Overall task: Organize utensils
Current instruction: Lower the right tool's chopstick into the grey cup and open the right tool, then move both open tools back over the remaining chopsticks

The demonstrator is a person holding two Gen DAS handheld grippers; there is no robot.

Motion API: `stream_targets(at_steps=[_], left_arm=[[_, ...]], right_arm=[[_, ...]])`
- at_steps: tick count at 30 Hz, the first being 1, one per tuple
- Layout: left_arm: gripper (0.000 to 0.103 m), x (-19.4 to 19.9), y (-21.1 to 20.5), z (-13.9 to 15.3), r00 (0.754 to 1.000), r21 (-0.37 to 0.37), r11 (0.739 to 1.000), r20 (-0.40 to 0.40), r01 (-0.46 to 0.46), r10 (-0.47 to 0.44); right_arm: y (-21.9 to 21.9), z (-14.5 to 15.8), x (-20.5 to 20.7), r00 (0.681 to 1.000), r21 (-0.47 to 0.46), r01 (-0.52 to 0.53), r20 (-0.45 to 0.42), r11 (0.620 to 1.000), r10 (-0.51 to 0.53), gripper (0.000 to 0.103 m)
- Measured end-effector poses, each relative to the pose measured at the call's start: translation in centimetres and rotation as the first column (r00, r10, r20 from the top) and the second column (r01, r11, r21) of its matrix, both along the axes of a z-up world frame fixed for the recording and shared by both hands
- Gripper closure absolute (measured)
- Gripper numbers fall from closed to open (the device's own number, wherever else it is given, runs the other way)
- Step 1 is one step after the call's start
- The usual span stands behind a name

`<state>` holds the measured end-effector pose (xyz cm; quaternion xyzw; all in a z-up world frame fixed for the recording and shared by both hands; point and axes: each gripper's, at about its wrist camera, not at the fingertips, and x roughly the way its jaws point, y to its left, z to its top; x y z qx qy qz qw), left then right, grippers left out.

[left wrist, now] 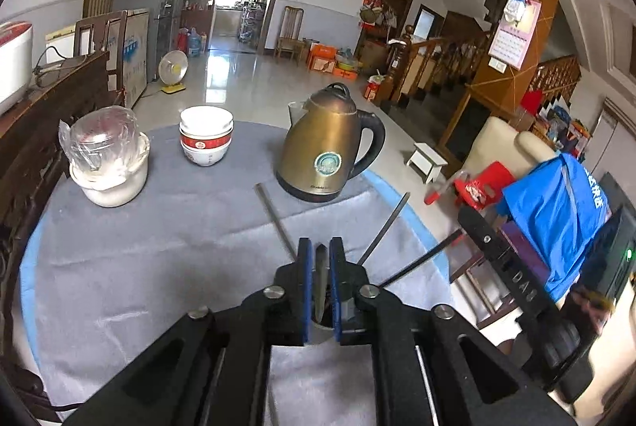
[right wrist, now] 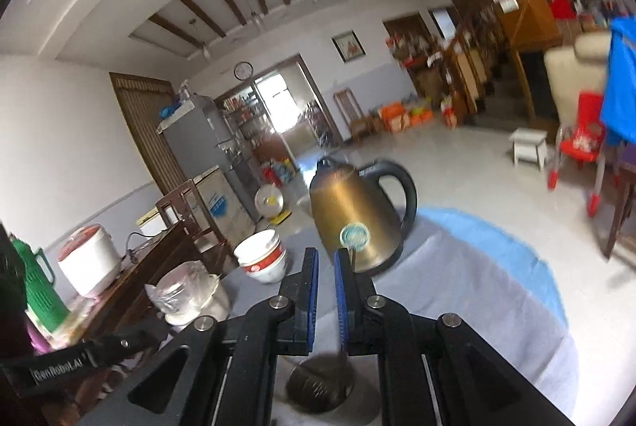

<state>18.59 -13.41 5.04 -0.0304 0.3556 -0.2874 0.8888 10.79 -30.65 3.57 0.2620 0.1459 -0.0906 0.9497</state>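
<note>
My left gripper (left wrist: 321,241) hangs over a metal utensil holder (left wrist: 318,332) on the grey cloth. A flat metal utensil handle (left wrist: 321,267) stands between its blue pads with a sliver of room on each side, its lower end in the holder. Two thin handles (left wrist: 276,221) (left wrist: 387,223) lean out of the same holder. My right gripper (right wrist: 326,253) sits just above the holder (right wrist: 318,382), whose slotted bottom shows below its fingers. Its jaws are nearly together, with a thin utensil (right wrist: 352,255) running along the right pad down into the holder.
A bronze kettle (left wrist: 324,152) stands just beyond the holder, stacked bowls (left wrist: 206,136) and a plastic-wrapped jar (left wrist: 107,155) to its left. The round table's edge (left wrist: 401,195) curves close on the right. A wooden sideboard with a rice cooker (right wrist: 89,259) borders the left.
</note>
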Motion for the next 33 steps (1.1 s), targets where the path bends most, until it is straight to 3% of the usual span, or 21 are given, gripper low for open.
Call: stream_targets(at_steps=[3,5,6,7,8,14,19,28,33], left_arm=[[0.055,-1.2,1.3,0.1,1.000,0.010,1.000,0.022,0.001,-0.002],[0.053,-2.1,2.2,0.2,0.999,0.026,1.000,0.046,-0.001,0.000],[0.051,-2.4,2.6,0.1,0.999,0.038,0.999,0.054,-0.002,0.000],[0.050,-2.8,3.3,0.0,0.998,0.049,0.999,0.059,-0.008,0.005],[0.047,-3.0,3.8,-0.2,0.998,0.060,0.998,0.060,-0.017,0.014],[0.041,-4.7,6.7,-2.7,0.992,0.192,0.974,0.060,-0.117,0.107],[0.036,-6.0,7.9,-5.4,0.978,0.332,0.920,0.097,-0.207,0.185],[0.032,-7.0,10.2,-7.8,0.959,0.412,0.866,0.135,-0.284,0.250],[0.032,-7.2,11.3,-8.5,0.953,0.415,0.858,0.138,-0.301,0.268]], right_arm=[[-0.9,-0.6,-0.8,0.999,0.068,-0.028,-0.015,0.997,0.029,0.090],[-1.3,-0.8,-1.9,0.999,0.108,-0.038,-0.010,0.993,0.040,0.082],[-1.4,-0.7,-1.9,0.999,0.115,-0.039,-0.007,0.993,0.040,0.066],[-1.5,-0.8,-2.6,0.999,0.127,-0.040,0.004,0.991,0.039,0.036],[-1.6,-0.9,-3.7,0.999,0.136,-0.033,0.031,0.990,0.029,0.025],[-0.1,-0.6,-6.0,0.998,0.084,-0.028,0.055,0.996,0.023,0.025],[2.9,-2.4,-6.7,0.993,0.017,-0.114,-0.007,0.993,0.114,0.025],[7.1,-6.0,-5.8,0.971,-0.021,-0.197,-0.142,0.980,0.192,0.025],[8.8,-7.2,-5.6,0.958,-0.024,-0.219,-0.195,0.975,0.211,0.025]])
